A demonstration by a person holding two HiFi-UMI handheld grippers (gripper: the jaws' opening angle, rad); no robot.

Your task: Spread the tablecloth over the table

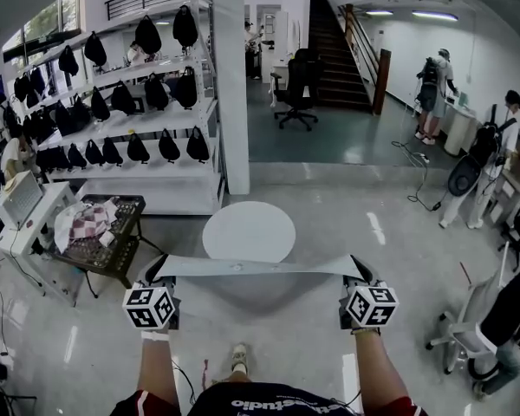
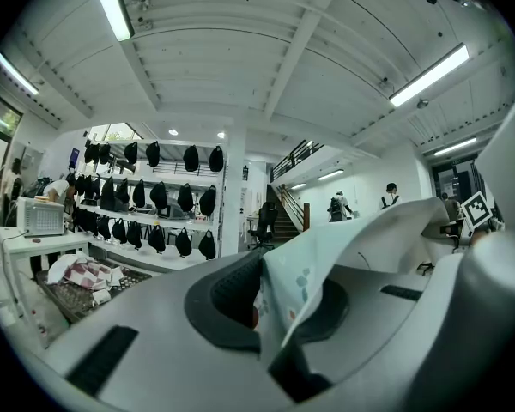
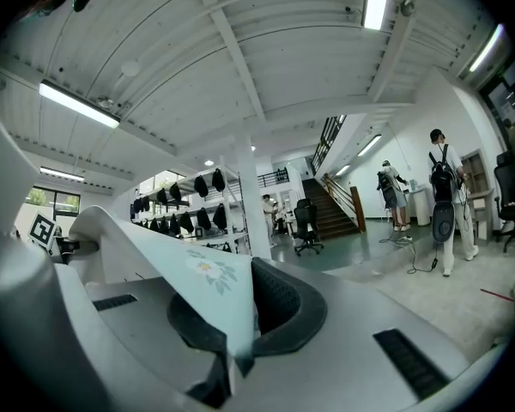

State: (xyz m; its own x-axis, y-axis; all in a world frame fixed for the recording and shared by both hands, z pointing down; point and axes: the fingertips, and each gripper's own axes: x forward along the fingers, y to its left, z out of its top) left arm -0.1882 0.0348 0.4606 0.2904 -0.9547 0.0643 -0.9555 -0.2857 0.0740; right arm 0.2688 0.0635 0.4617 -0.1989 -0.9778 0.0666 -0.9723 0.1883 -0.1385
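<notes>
A pale tablecloth [image 1: 260,266] with small flower prints hangs stretched level between my two grippers, just in front of a round white table [image 1: 249,230]. My left gripper [image 1: 159,277] is shut on the cloth's left corner [image 2: 296,277], which is pinched between its black pads. My right gripper [image 1: 357,276] is shut on the right corner [image 3: 210,286], the cloth [image 3: 146,239] running off to the left. Both grippers point level, at about the same height, near the table's close edge.
A white pillar [image 1: 231,85] stands behind the table. White shelves [image 1: 130,128] with black bags fill the left, with a dark cart [image 1: 104,237] holding cloth below. Two people [image 1: 433,94] stand at the far right, and a chair [image 1: 468,328] is close on my right.
</notes>
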